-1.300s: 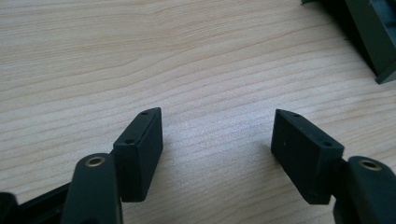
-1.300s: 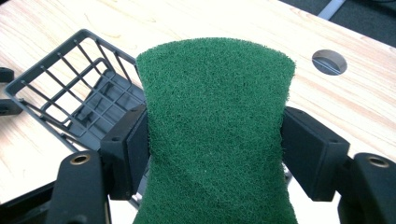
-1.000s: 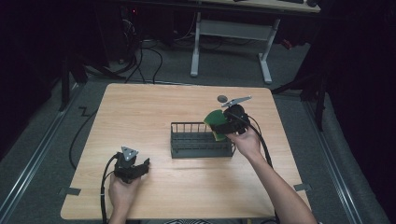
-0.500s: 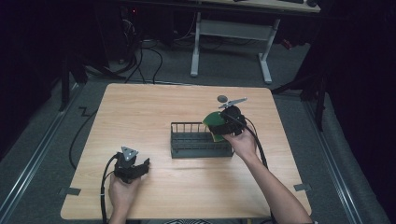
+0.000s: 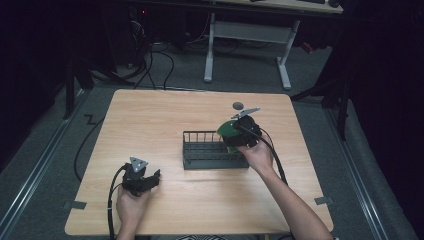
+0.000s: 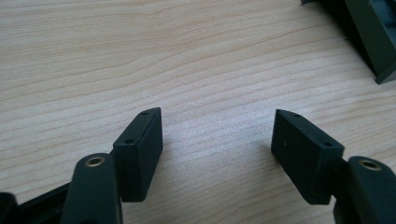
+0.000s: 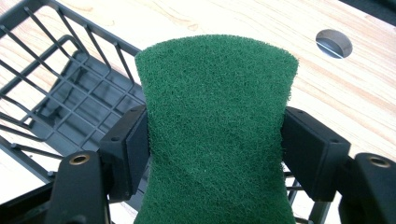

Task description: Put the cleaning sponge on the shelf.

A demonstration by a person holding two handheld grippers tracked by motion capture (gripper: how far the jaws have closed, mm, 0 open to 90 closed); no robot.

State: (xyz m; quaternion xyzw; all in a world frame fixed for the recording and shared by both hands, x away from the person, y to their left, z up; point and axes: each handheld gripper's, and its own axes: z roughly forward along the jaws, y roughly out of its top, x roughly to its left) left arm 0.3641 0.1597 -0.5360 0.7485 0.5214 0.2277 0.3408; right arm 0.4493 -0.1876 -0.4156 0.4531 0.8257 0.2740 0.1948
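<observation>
A green scouring sponge (image 7: 217, 130) is pinched at its waist between the black jaws of my right gripper (image 7: 215, 149). In the high view that right gripper (image 5: 235, 136) holds the sponge (image 5: 226, 130) just above the right end of a dark wire basket (image 5: 212, 150). The basket's grid floor (image 7: 70, 107) lies below and left of the sponge. My left gripper (image 5: 142, 179) rests near the table's front left, apart from the basket. Its jaws stand open (image 6: 217, 149) over bare wood with nothing between them.
The light wooden table (image 5: 150, 120) has a round cable hole (image 5: 238, 105) behind the basket, also seen as a hole (image 7: 333, 43) past the sponge. A corner of the basket (image 6: 373, 37) lies ahead and right of the left gripper. Cables trail off the front edge.
The right hand with the sponge has shifted very slightly over the basket's right end. The left hand has stayed put.
</observation>
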